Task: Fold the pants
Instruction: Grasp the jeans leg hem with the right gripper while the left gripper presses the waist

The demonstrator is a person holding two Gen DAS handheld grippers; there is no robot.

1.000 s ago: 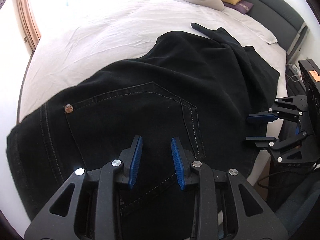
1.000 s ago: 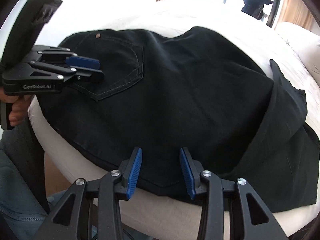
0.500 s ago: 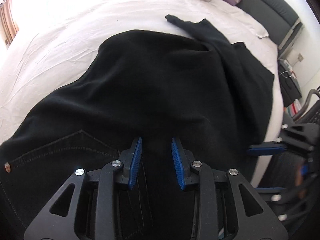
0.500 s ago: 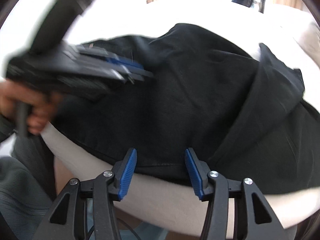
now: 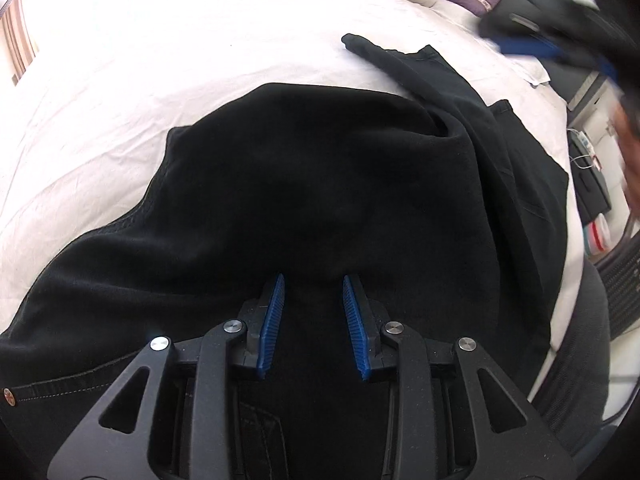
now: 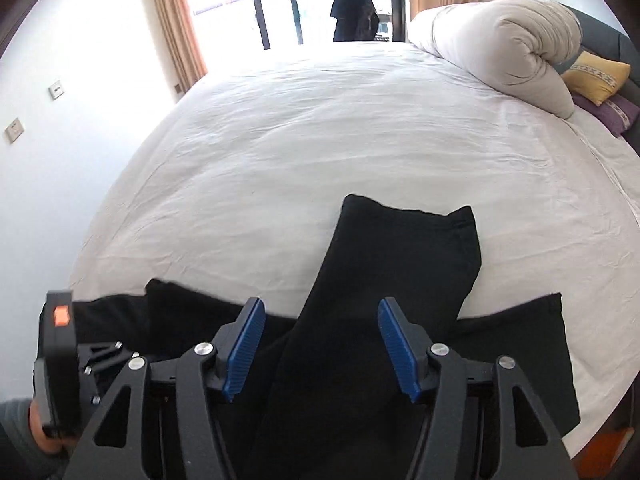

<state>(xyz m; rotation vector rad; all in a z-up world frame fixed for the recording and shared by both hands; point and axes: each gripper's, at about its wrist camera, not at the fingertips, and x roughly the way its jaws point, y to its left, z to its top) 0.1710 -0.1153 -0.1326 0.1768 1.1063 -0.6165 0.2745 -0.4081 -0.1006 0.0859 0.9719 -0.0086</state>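
Black pants (image 5: 320,184) lie spread on the white bed (image 5: 160,60), legs running toward the headboard. My left gripper (image 5: 314,284) is open and empty, low over the upper leg near the seat. My right gripper (image 6: 320,308) is open wider and empty, above a leg (image 6: 400,264) that lies crossed over the other, its hem end (image 6: 408,216) just ahead. The right gripper shows blurred at the top right of the left wrist view (image 5: 560,40). The left gripper's body shows at the lower left of the right wrist view (image 6: 60,360).
A rolled white duvet (image 6: 500,40), a yellow cushion (image 6: 596,74) and a purple one (image 6: 608,112) sit at the dark headboard. A window with curtains (image 6: 176,20) is beyond the bed. A nightstand with cables (image 5: 588,160) stands by the bed's right edge.
My left gripper moved from the back pocket toward the legs. My right gripper swung from the bed's near edge over the leg ends and opened wider.
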